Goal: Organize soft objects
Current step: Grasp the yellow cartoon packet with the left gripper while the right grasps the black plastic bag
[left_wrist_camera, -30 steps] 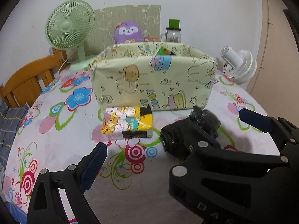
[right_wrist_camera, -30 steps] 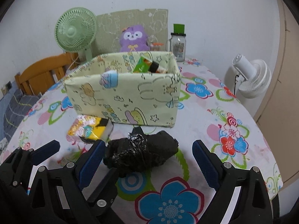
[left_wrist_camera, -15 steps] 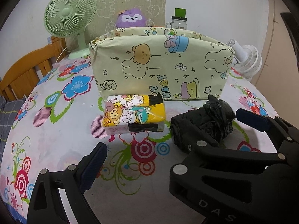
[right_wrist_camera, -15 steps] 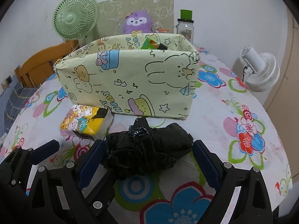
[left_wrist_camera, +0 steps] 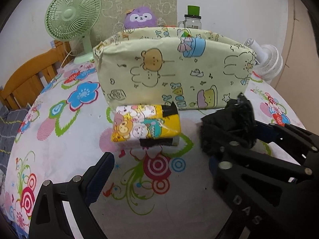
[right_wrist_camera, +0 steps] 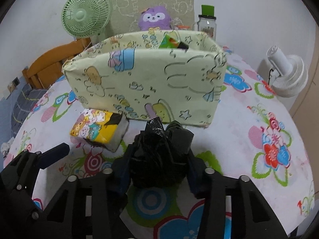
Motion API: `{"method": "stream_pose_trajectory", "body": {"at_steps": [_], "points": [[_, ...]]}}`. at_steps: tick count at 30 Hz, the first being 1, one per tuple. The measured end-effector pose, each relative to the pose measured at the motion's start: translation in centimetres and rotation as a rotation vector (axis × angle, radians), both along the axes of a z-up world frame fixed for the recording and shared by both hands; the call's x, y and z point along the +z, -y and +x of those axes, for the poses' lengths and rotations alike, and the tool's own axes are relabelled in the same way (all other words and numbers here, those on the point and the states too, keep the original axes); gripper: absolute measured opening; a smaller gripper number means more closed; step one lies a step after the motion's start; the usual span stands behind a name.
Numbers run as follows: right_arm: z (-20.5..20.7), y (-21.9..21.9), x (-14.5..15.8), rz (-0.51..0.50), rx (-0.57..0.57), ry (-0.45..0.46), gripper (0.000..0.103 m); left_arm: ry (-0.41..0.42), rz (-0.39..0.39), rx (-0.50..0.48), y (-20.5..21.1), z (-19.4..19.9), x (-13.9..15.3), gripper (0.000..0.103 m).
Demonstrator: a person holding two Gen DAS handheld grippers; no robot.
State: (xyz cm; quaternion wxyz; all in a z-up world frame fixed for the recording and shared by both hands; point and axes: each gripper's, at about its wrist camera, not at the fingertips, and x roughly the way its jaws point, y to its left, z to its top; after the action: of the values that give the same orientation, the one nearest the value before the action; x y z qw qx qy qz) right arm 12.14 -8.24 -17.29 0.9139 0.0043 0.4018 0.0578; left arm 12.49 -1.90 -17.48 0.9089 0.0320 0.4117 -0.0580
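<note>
Right gripper clamped on black plastic bundle; left gripper wide open, holding nothing.

Bundle pinched between both blue pads, just in front of the cartoon-print fabric bin; whether it is lifted off the floral tablecloth is unclear. Yellow tissue pack lies beside the bundle, near the bin's front wall. Behind the bin: green desk fan, purple plush, green-capped jar. White fan off the table's right edge; wooden chair left.

Even indoor light, soft shadows, fisheye-warped edges.
</note>
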Motion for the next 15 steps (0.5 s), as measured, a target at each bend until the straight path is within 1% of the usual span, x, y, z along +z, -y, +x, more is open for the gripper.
{"method": "stream_pose_trajectory", "body": {"at_steps": [7,15], "points": [[0.1,0.9,1.2,0.014,-0.023,0.034,0.044,0.012,0.007,0.016,-0.2,1.3,0.7,0.097],[0.9,1.2,1.6,0.028,-0.038,0.036,0.044,0.019,0.017,0.019,-0.5,2.8,0.8,0.097]]}}
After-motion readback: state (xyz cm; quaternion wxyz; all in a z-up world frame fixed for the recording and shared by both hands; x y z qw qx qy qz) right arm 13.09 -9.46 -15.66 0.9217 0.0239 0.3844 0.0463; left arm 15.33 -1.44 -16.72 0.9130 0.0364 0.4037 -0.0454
